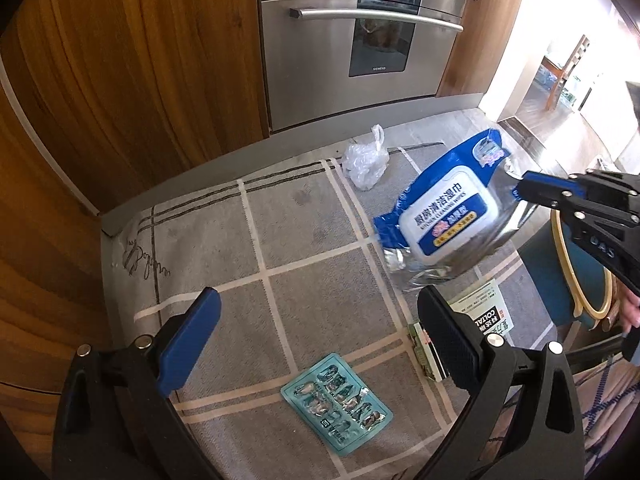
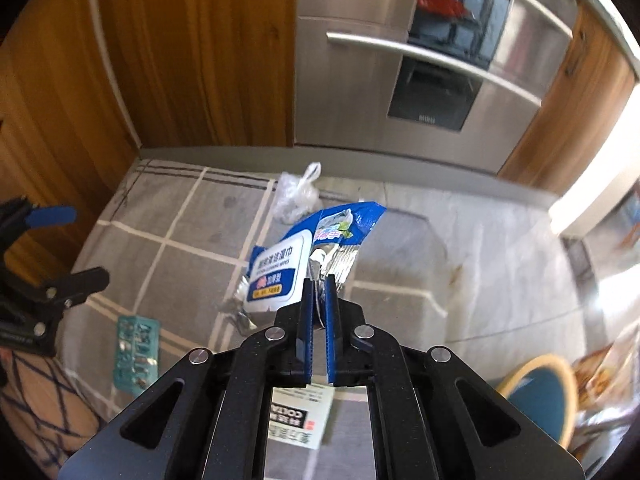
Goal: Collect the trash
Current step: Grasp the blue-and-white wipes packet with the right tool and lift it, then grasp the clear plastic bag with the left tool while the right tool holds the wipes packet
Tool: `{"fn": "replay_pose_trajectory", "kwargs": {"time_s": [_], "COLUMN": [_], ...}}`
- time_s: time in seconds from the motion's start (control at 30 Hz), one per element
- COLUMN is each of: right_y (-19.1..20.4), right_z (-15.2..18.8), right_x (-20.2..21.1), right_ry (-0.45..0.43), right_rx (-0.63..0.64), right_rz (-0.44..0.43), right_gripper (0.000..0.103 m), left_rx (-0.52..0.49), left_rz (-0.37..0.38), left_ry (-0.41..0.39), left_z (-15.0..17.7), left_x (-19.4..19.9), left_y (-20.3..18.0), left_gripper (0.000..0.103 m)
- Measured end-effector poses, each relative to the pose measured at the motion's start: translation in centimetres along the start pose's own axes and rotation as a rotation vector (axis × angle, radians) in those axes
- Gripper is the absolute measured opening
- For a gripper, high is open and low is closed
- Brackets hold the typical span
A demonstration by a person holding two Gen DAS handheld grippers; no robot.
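Observation:
My right gripper [image 2: 319, 280] is shut on the silver edge of a blue and white wet-wipes pack [image 2: 280, 272] and holds it in the air above the grey checked rug [image 2: 176, 280]. The pack [image 1: 444, 220] and that gripper [image 1: 520, 184] also show in the left wrist view at right. My left gripper [image 1: 320, 320] is open and empty above the rug [image 1: 304, 240]. A teal blister pack [image 1: 336, 402] lies flat on the rug just below it. A crumpled clear plastic bag [image 1: 366, 158] lies at the rug's far edge. A white medicine box [image 1: 480, 312] lies by the right finger.
Wooden cabinets [image 1: 132, 60] and a steel oven [image 1: 360, 40] stand behind the rug. A teal bin with a yellow rim [image 1: 580, 264] stands at the right, also in the right wrist view [image 2: 536, 392]. Pale tile floor [image 2: 480, 248] lies to the right of the rug.

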State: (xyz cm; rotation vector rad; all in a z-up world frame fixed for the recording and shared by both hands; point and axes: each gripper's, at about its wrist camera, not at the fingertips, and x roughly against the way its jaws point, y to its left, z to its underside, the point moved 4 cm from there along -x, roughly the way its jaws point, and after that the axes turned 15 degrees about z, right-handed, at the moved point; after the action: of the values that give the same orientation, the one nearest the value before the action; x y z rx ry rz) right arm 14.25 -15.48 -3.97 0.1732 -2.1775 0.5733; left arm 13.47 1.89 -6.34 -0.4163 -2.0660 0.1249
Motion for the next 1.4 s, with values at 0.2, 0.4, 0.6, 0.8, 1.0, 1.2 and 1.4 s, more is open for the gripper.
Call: {"fn": "replay_pose_trajectory", "kwargs": {"time_s": [0.2,0.4,0.6,0.8,1.0,1.2,1.4], "right_y": [-1.2,-3.3,-3.7,-4.1,-5.1,-4.4,-4.6], "right_z": [-0.5,-0.3,1.0,2.0,2.3,2.7,2.7], "right_x": [3.5,5.3,4.9,3.3,2.4,1.8,1.9], "right_ry": [-0.084,-0.105,-0.075,-0.052,-0.030,-0.013,-0.016], "right_rx": [0.070,0.058,0.107,0.112,0.079,0.096,0.092], "right_rz": [0.104,0.111,0.107,0.101,0.088,0.057,0.063], "right_gripper": [0.005,0.005,0.005,0.005,0.005,0.005,0.005], "left_rx": [-0.017,-0.058,-0.082,-0.128,-0.182,-0.184,-0.214], "left_rz": [-0.015,-0.003,0.024,0.026,0.008,0.012,0.021], "left_ry": [-0.004,-0.067,-0.093,-0.114,-0.103,-0.076,-0.029], "left_z": [-0.3,-2.8,-5.7,-8.3,-9.6,-10.2,-9.8], "left_x": [-0.6,-2.3,-6.2,-11.2,-15.5,-18.7,-19.7], "left_y": [-0.4,-1.2,-1.9,-2.6,-3.1,-2.8,-2.5], "left_gripper": [0.097,0.097,0.095,0.095,0.090,0.079,0.041]}}
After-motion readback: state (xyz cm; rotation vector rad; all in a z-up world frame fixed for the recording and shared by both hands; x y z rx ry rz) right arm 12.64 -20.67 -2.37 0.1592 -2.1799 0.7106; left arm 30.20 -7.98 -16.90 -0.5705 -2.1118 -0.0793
